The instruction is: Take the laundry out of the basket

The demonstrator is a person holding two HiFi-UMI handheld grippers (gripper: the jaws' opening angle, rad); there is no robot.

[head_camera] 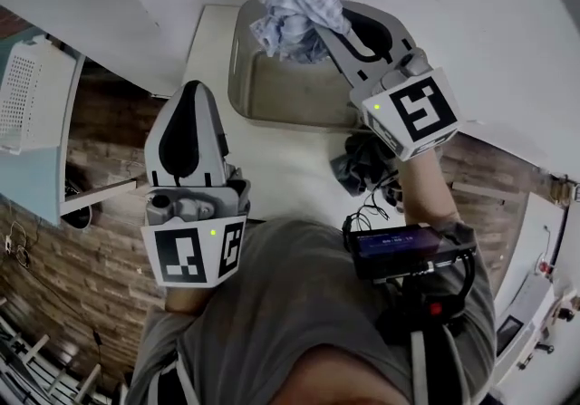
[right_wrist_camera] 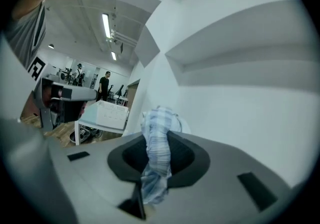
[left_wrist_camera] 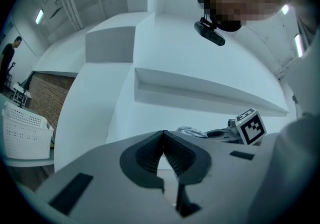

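Note:
My right gripper (head_camera: 328, 25) is shut on a blue and white checked cloth (head_camera: 295, 6), which hangs bunched above the pale laundry basket (head_camera: 239, 77) on the white table. In the right gripper view the cloth (right_wrist_camera: 156, 155) is pinched between the dark pads of the right gripper (right_wrist_camera: 156, 138) and trails down from them. What I can see of the basket's floor is bare. My left gripper (head_camera: 190, 88) is raised to the left of the basket, shut and empty. In its own view the left gripper (left_wrist_camera: 163, 134) has its pads touching, with the cloth (left_wrist_camera: 192, 131) beyond.
A dark heap of clothes (head_camera: 362, 163) lies on the table near the basket's right corner. A white perforated basket (head_camera: 27, 91) stands on a side stand at far left. Brick-pattern floor runs beside the table. People stand far off in the room (right_wrist_camera: 104, 85).

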